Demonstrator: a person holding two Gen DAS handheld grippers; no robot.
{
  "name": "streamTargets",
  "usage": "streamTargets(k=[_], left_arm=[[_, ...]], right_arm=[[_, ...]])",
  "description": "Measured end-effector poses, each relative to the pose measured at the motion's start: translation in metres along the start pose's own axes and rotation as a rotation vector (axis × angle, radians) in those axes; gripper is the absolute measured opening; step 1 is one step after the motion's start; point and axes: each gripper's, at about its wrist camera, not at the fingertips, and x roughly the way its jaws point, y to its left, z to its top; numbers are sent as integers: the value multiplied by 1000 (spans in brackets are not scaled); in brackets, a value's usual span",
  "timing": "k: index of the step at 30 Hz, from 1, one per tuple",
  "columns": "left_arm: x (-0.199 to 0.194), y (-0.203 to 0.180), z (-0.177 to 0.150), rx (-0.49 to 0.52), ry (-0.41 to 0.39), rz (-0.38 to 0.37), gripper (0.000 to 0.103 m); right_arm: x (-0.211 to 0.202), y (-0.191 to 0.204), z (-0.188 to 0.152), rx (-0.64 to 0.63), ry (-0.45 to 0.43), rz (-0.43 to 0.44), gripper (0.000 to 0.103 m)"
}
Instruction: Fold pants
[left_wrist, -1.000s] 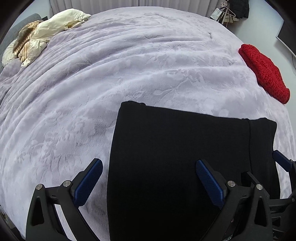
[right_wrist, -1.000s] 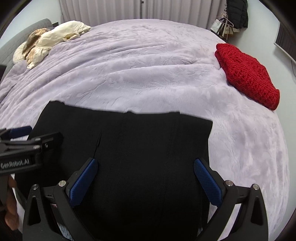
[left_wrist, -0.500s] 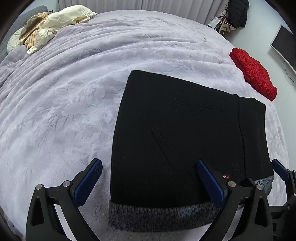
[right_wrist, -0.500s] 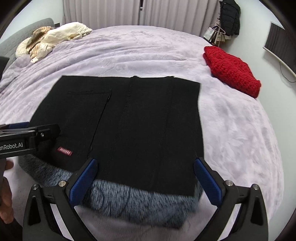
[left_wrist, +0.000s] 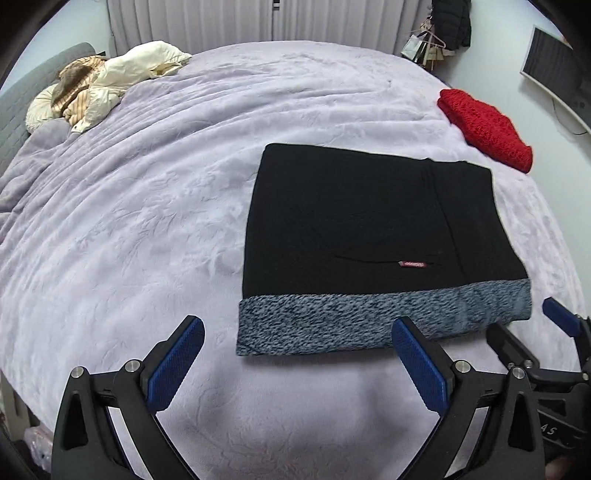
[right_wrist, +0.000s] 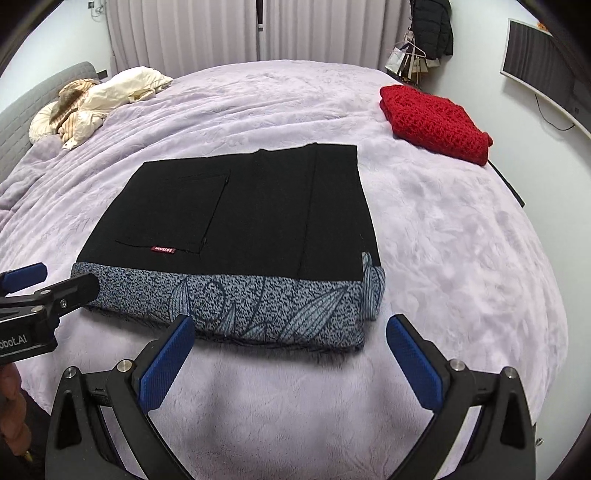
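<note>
The left hand-held gripper (left_wrist: 295, 363) and right hand-held gripper (right_wrist: 291, 360) hover side by side, jaws spread wide.

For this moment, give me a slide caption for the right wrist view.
Folded black pants lie flat on the lavender bedspread, both tools open and clear of them.

Black pants (right_wrist: 236, 210) with a speckled grey leaf-print band lie on a lilac bed (right_wrist: 461, 240); the sweater (right_wrist: 436, 122) is red.

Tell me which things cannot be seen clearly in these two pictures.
- Lettering on the red tag of the pants: too small in both wrist views.
- Layers under the pants: covered by the top fold.
- Beige bundle by the headboard: far, crumpled, contents unclear.
- Right gripper in the left view: cut by the edge.
</note>
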Motion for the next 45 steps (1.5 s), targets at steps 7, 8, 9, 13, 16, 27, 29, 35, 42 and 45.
streamTargets(k=[7,8,9,13,16,27,29,35,42,45], left_arm=[[2,5,-6,-6,3,6,102],[1,4,-6,-3,-1,14,102],[2,4,-6,-1,-5,13,102],[-2,7,-6,-6,-42,14,102],[-3,4,-6,10,-55,35,102],[-4,-7,-12,35,-61,97,102],[-2,-8,-12,34,-47,96,102],[-1,-7,-11,19,-38,96,102],[-1,-7,-11,18,-37,93,102],[-1,-8,-11,14,-32,89,102]], right_arm=[[4,-2,-3,5,13,-7,103],[4,-3,-3,5,13,-4,103],[5,-3,-3,5,14,-4,103],[6,-4,-4,3,17,-8,103],[7,-5,-3,6,17,-7,103],[4,-6,-3,7,11,-19,103],[4,-6,-2,2,11,-24,103],[3,-7,-2,4,12,-21,103],[6,-8,0,1,16,-17,103],[6,-7,0,-3,12,-20,103]])
